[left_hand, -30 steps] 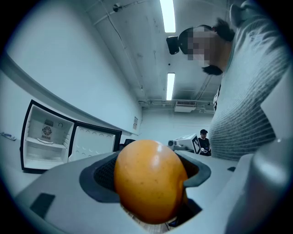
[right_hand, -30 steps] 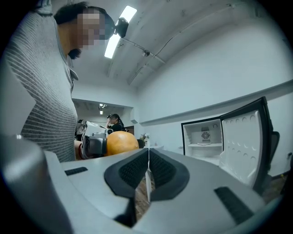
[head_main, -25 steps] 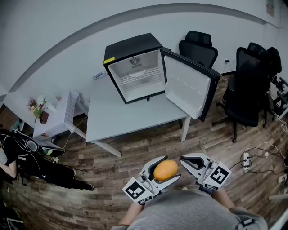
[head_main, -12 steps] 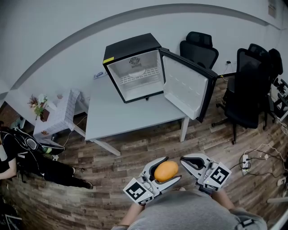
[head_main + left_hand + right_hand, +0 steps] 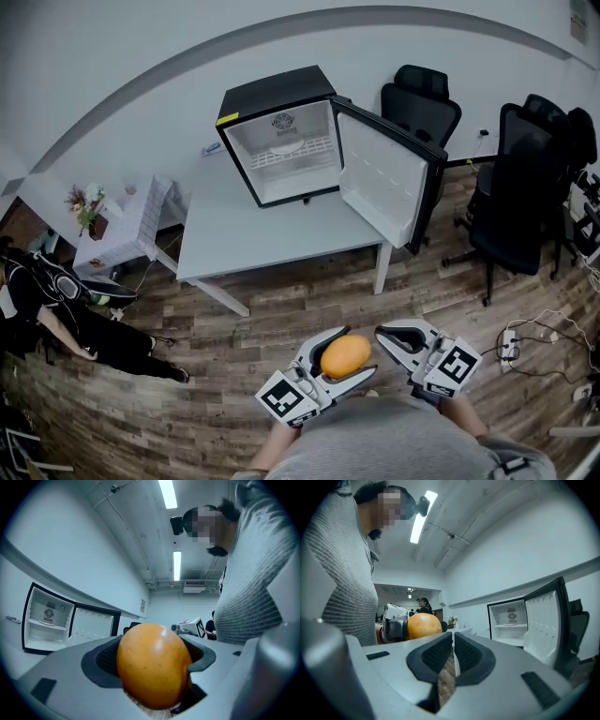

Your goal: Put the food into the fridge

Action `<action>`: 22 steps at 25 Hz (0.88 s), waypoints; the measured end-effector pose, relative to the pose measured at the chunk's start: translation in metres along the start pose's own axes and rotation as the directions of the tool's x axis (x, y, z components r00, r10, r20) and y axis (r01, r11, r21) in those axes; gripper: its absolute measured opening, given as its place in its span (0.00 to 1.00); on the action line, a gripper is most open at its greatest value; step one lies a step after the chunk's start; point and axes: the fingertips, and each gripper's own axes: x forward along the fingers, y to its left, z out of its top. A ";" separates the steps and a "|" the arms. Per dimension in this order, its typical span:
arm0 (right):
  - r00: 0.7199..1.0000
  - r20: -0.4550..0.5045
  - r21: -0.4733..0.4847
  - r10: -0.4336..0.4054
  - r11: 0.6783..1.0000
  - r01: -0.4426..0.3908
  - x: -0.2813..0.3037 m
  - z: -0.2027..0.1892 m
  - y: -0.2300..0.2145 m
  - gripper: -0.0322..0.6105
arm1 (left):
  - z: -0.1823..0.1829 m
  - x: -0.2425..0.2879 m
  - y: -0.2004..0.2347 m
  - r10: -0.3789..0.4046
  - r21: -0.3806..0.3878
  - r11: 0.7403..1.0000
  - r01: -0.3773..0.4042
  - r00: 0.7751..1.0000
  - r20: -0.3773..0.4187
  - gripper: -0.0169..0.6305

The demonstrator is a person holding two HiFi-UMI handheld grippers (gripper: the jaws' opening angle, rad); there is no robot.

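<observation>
On the wooden floor [image 5: 309, 300] a grey table [image 5: 253, 239] carries the open fridge [image 5: 281, 141]; our left gripper [image 5: 356, 349] clamps an orange fruit [image 5: 343, 357], our right gripper [image 5: 382, 334] is closed, empty.

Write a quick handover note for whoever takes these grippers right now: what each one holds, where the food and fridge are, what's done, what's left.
Left gripper: shut on the orange fruit.
Right gripper: jaws together, nothing between them.
The fridge stands on the white table ahead, its door swung wide open to the right. No food shows inside.
Done: fruit in hand, door open.
Left: walk up, set the fruit on a shelf, release, and probably close the door.
</observation>
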 end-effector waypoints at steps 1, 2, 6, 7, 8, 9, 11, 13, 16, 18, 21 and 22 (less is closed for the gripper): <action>1.000 -0.001 0.000 0.007 1.000 -0.007 -0.003 -0.001 0.000 0.07 | -0.001 0.002 -0.003 0.006 0.000 1.000 -0.006 1.000 0.001 0.59; 1.000 -0.003 0.001 0.013 1.000 -0.013 -0.007 -0.003 0.000 0.07 | -0.003 0.004 -0.006 0.011 -0.001 1.000 -0.011 1.000 0.002 0.59; 1.000 -0.015 0.011 0.022 1.000 -0.021 -0.019 -0.010 -0.005 0.07 | -0.013 0.011 -0.017 0.020 -0.002 1.000 -0.020 1.000 -0.007 0.59; 1.000 -0.015 0.014 0.024 1.000 -0.024 -0.021 -0.011 -0.005 0.07 | -0.015 0.013 -0.019 0.023 -0.005 1.000 -0.023 1.000 -0.009 0.59; 1.000 -0.015 0.017 0.026 1.000 -0.026 -0.023 -0.011 -0.005 0.07 | -0.015 0.014 -0.019 0.027 -0.007 1.000 -0.027 1.000 -0.010 0.59; 0.999 -0.014 0.020 0.029 0.999 -0.028 -0.025 -0.011 -0.005 0.07 | -0.014 0.016 -0.019 0.029 -0.006 1.000 -0.029 1.000 -0.010 0.59; 0.999 -0.018 0.023 0.033 0.999 -0.032 -0.027 -0.013 -0.007 0.07 | -0.012 0.019 -0.017 0.031 0.003 1.000 -0.031 0.999 -0.008 0.59; 0.999 -0.022 0.023 0.035 0.999 -0.035 -0.028 -0.015 -0.010 0.07 | -0.012 0.021 -0.016 0.036 0.009 0.999 -0.035 0.999 -0.005 0.59; 0.999 -0.022 0.019 0.037 0.999 -0.037 -0.026 -0.015 -0.014 0.07 | -0.013 0.020 -0.010 0.048 0.003 0.999 -0.048 0.999 -0.002 0.59; 0.999 -0.024 0.015 0.036 0.999 -0.036 -0.023 -0.014 -0.019 0.07 | -0.015 0.021 -0.003 0.055 -0.001 0.999 -0.055 0.999 -0.003 0.59; 0.999 -0.026 0.014 0.032 0.999 -0.032 -0.018 -0.016 -0.030 0.07 | -0.015 0.025 0.009 0.055 0.001 0.998 -0.055 0.998 -0.002 0.59; 0.999 -0.027 0.015 0.030 0.999 -0.030 -0.016 -0.016 -0.034 0.07 | -0.015 0.026 0.013 0.055 0.003 0.999 -0.055 0.999 -0.001 0.59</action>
